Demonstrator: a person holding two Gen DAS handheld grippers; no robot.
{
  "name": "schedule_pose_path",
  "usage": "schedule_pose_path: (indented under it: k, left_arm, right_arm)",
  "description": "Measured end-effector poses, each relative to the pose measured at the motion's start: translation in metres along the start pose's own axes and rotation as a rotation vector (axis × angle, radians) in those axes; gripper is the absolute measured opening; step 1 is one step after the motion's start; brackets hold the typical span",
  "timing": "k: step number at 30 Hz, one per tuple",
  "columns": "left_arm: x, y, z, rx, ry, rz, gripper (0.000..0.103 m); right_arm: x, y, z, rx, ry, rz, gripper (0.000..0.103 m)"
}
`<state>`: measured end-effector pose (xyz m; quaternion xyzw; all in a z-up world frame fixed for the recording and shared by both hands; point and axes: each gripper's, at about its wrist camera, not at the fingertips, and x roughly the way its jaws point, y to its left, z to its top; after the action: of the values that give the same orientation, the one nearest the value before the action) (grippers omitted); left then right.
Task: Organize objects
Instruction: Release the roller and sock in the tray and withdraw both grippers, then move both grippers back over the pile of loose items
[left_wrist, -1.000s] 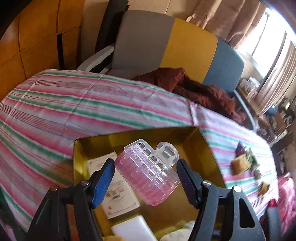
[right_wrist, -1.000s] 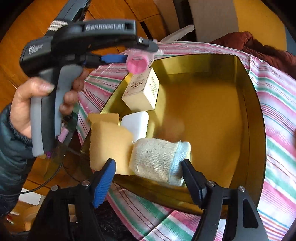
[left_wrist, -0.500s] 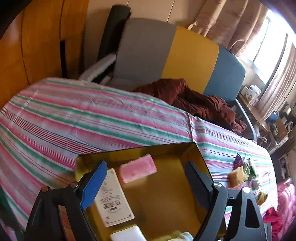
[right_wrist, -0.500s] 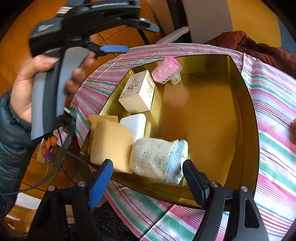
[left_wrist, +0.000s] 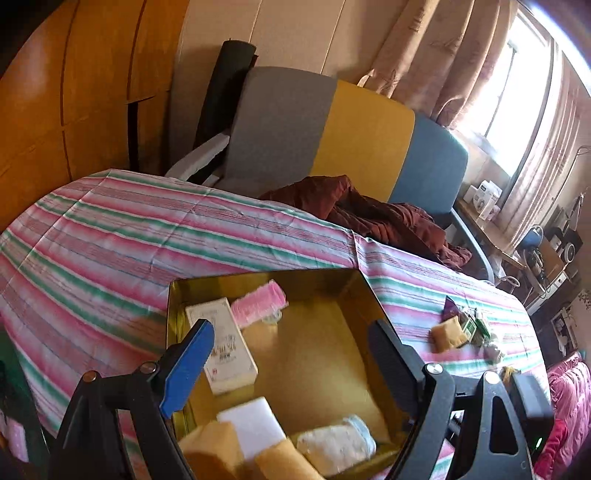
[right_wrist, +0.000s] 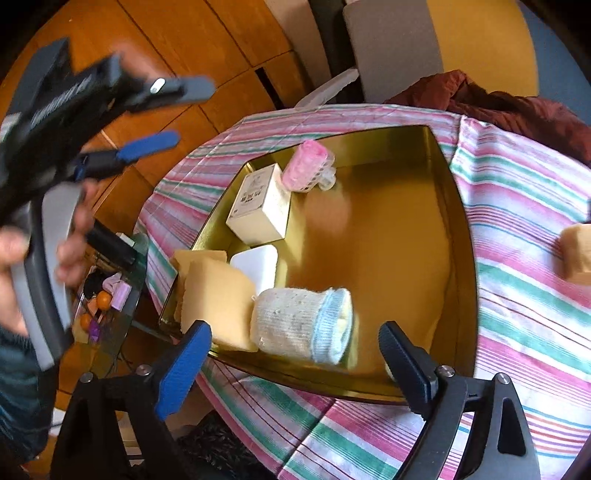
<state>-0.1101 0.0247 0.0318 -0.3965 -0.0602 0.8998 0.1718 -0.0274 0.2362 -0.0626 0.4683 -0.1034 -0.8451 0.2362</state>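
Note:
A gold tin tray (right_wrist: 458, 229) (left_wrist: 369, 295) sits on the striped tablecloth. In it lie a pink hair roller (right_wrist: 308, 171) (left_wrist: 258, 308) at the far corner, a white box (right_wrist: 260, 206) (left_wrist: 225, 347), a white block (right_wrist: 256, 264) (left_wrist: 251, 424), a tan sponge (right_wrist: 214, 306) and a rolled sock (right_wrist: 303, 325) (left_wrist: 336, 445). My left gripper (left_wrist: 295, 363) is open and empty, raised above the tray; it also shows in the right wrist view (right_wrist: 166, 114). My right gripper (right_wrist: 295, 363) is open and empty at the tray's near edge.
A tan sponge (left_wrist: 447, 332) (right_wrist: 576, 253) and small packets (left_wrist: 472, 325) lie on the cloth right of the tray. A multicoloured sofa (left_wrist: 362, 140) with a maroon cloth (left_wrist: 369, 218) stands behind the table. A glass side table with small items (right_wrist: 107, 295) stands left.
My left gripper opened and dropped the pink hair roller into the tray's far corner, then drew back and up. The right gripper has barely moved.

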Motion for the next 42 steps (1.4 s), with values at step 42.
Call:
schedule_pose_path:
  k: [42]
  left_arm:
    - [-0.043,-0.072,-0.074,0.206,-0.099,0.121,0.084]
  right_arm:
    - [-0.077,-0.051,-0.016,0.124,-0.174,-0.265,0.103]
